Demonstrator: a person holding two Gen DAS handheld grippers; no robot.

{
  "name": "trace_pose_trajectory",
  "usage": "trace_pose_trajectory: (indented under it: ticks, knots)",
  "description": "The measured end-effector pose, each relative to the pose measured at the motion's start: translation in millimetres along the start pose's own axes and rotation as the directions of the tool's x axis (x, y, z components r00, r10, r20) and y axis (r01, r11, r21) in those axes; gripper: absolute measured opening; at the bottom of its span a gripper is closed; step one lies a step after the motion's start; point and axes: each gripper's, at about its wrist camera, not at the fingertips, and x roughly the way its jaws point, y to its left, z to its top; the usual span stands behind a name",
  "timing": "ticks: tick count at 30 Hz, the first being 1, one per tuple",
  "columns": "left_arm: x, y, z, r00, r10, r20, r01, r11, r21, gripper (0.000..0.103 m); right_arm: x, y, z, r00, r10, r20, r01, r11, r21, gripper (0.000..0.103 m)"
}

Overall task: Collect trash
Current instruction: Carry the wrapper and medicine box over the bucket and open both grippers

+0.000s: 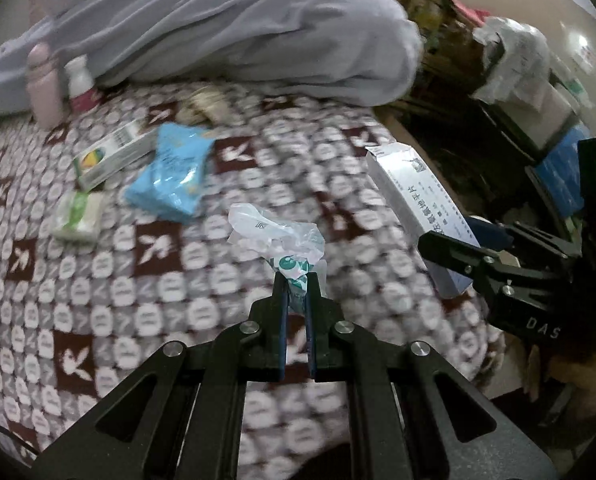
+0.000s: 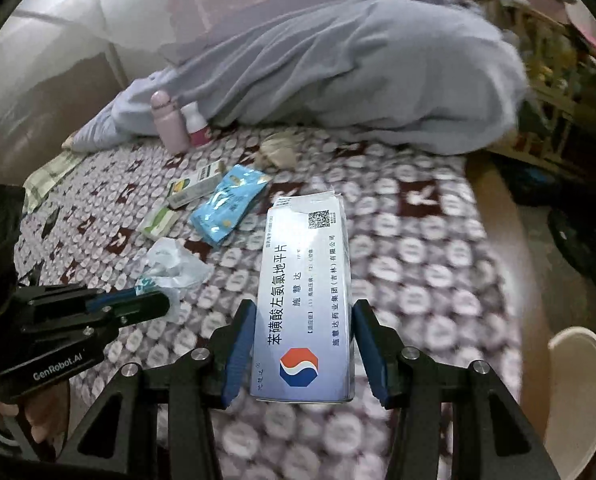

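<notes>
My left gripper is shut on a crumpled clear plastic wrapper with green print, held above the patterned bed cover; the wrapper also shows in the right wrist view. My right gripper is shut on a white medicine box with Chinese print and a red-blue logo, gripped by its sides. That box also shows in the left wrist view. A blue snack packet, a green-yellow carton and a small green-white pack lie on the bed.
A grey-blue duvet is heaped at the back. A pink bottle and a white bottle stand before it. A crumpled beige wad lies nearby. Cluttered shelves and bags are beyond the bed's right edge.
</notes>
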Motion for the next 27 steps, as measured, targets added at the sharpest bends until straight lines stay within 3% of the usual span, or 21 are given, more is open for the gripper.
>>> trace_pose_trajectory:
  ticks: [10, 27]
  knots:
    - [4.4, -76.0, 8.4, 1.0, -0.019, -0.005, 0.02, 0.989, 0.149, 0.005, -51.1, -51.1, -26.3, 0.996, -0.074, 0.048, 0.07, 0.995, 0.077, 0.048]
    - [24.1, -188.1, 24.7, 0.999, -0.042, -0.022, 0.047, 0.926, 0.375, 0.005, -110.8, -151.9, -68.9, 0.972, -0.225, 0.063, 0.205, 0.951, 0.233, 0.048]
